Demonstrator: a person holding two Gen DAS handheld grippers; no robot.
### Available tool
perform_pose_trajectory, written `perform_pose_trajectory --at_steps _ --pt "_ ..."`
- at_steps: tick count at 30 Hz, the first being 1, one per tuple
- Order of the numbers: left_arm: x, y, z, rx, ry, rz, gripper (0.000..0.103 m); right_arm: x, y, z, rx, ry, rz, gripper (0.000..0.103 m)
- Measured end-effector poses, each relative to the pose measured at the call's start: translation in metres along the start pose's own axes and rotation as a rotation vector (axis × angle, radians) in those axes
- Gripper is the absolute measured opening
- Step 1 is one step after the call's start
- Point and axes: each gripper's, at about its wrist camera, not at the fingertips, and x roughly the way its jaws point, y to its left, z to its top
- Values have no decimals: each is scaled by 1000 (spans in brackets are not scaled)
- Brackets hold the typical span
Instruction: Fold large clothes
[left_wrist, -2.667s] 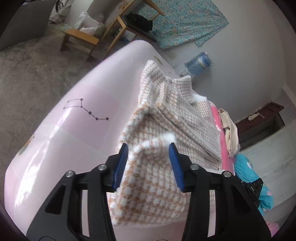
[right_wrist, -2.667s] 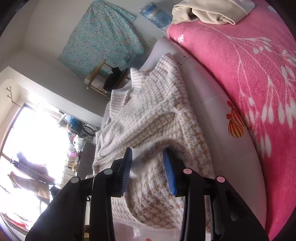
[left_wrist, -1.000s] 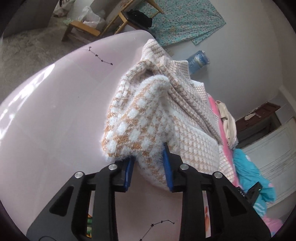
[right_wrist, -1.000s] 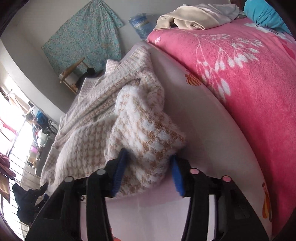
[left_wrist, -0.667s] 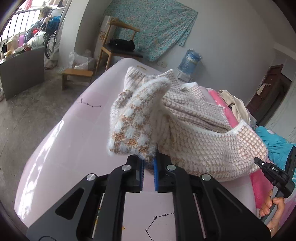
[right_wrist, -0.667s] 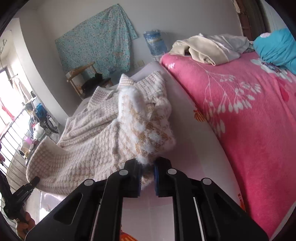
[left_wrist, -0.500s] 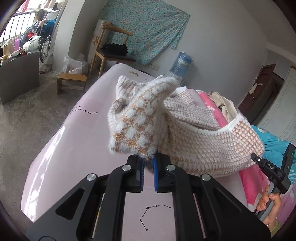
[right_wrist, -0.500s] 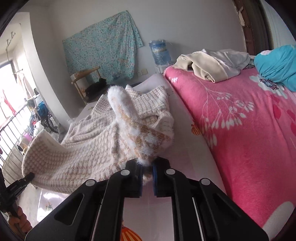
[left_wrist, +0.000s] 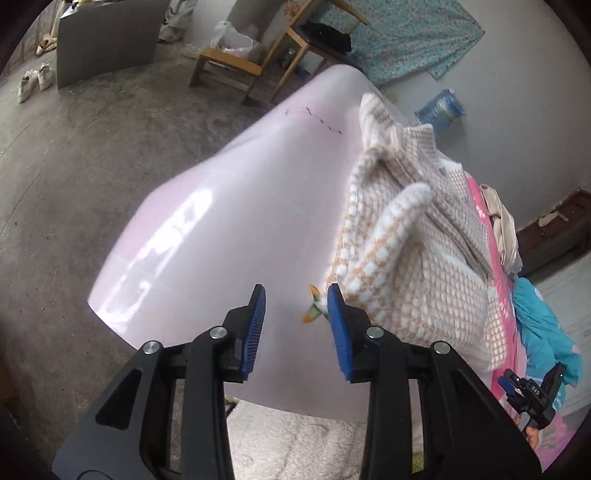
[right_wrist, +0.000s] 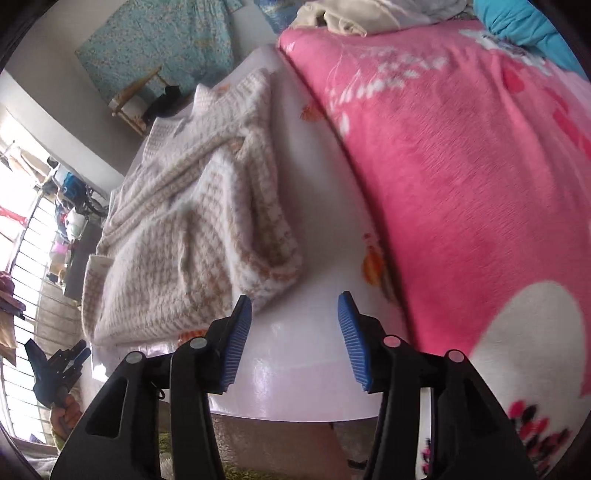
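On the pale pink bed (left_wrist: 229, 206), the sweater (right_wrist: 192, 221) lies beside both opening jaws — none between.

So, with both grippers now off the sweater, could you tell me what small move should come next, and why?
Probably bring the left gripper back to the sweater and press down the raised loop. Both pairs of jaws are opening with nothing between them, and the sweater lies folded but lumpy on the pale sheet.
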Motion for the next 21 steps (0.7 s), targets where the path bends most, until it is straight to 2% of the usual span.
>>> perform_pose_trajectory --at_steps 4,6,8,10,12,13,17,18,19,21 --pt "-8 -31 14 133 -83 -10 36 -27 23 19 -91 -135 -10 53" --pt "-2 -63 15 227 -78 -55 37 -19 50 29 -171 -161 42 53" --pt "11 -96 13 323 -64 -88 38 1 79 37 -259 -148 85 53" --pt "31 -126 11 409 -53 -49 38 25 104 47 -334 -132 55 53" --pt "49 -144 12 481 -66 33 38 45 118 54 -396 -129 7 53" --pt "55 -151 15 506 -69 48 38 53 122 60 -419 -129 -18 53" --pt "76 -167 31 569 -61 105 39 77 119 90 -415 -101 -37 53" --pt "78 -170 35 577 -56 101 41 79 118 96 -405 -90 -15 53" --pt "80 -174 38 589 -55 97 48 82 119 103 -401 -78 9 53" --pt "85 -180 42 626 -56 122 57 91 121 115 -404 -65 9 54"
